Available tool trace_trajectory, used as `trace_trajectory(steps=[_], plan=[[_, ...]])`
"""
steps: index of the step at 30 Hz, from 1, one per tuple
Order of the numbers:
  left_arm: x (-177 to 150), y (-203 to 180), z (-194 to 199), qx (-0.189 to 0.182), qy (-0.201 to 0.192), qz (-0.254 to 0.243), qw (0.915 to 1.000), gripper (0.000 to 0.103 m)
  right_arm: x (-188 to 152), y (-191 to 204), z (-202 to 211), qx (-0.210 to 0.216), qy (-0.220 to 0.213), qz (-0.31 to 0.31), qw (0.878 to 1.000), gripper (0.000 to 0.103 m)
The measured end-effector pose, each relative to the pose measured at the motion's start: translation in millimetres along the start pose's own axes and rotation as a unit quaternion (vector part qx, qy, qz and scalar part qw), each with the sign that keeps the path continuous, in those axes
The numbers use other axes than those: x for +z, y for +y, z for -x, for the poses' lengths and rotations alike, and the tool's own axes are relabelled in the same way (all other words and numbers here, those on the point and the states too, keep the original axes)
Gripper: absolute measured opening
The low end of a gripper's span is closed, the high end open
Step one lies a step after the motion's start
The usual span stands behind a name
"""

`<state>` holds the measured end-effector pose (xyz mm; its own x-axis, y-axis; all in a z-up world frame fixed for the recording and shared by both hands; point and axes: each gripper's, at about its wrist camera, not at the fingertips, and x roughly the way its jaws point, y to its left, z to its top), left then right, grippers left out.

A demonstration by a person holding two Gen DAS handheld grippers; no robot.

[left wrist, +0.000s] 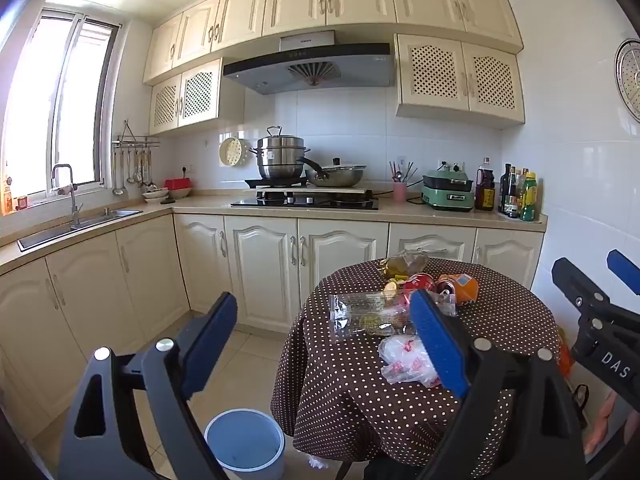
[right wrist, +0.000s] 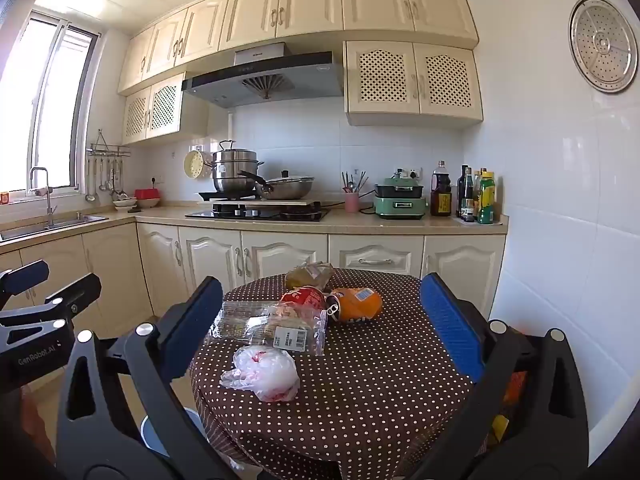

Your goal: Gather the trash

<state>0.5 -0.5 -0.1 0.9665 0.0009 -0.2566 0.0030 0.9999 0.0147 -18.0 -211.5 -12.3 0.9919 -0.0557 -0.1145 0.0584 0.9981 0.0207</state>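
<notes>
One round bench [right wrist: 360, 400], brown polka-dot cloth. One pale blue bin [left wrist: 244, 446] on the floor beside it, nothing seen inside. On the bench, five trash items: one clear wrapper [right wrist: 268, 326] at mid-cloth, one crumpled white bag [right wrist: 266, 372] nearest me, one brownish bag [right wrist: 309, 276] farthest, two crushed cans, red [right wrist: 304, 299] and orange [right wrist: 358, 305]. My left claw [left wrist: 328, 344] and right claw [right wrist: 324, 332]: both spread wide, gripping nothing.

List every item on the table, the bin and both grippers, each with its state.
left gripper: open, empty
right gripper: open, empty
white plastic bag: crumpled, lying on the table
clear wrapper: flat, empty-looking
red can: lying on its side
orange can: crushed, on its side
brownish bag: crumpled, at the far edge
blue bin: upright on the floor, no lid
</notes>
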Motion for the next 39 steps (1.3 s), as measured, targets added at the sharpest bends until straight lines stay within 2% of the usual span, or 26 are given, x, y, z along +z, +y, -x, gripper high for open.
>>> trace_trajectory(steps=[16, 39], plan=[[2, 0, 6, -0.001, -0.005, 0.0, 1.0, 0.087, 2, 0, 1, 0.0, -0.008, 0.001, 1.0, 0.097], [-8, 6, -9, 0.001, 0.002, 0.002, 1.0, 0.087, 7, 0, 3, 0.001, -0.007, 0.002, 1.0, 0.097]])
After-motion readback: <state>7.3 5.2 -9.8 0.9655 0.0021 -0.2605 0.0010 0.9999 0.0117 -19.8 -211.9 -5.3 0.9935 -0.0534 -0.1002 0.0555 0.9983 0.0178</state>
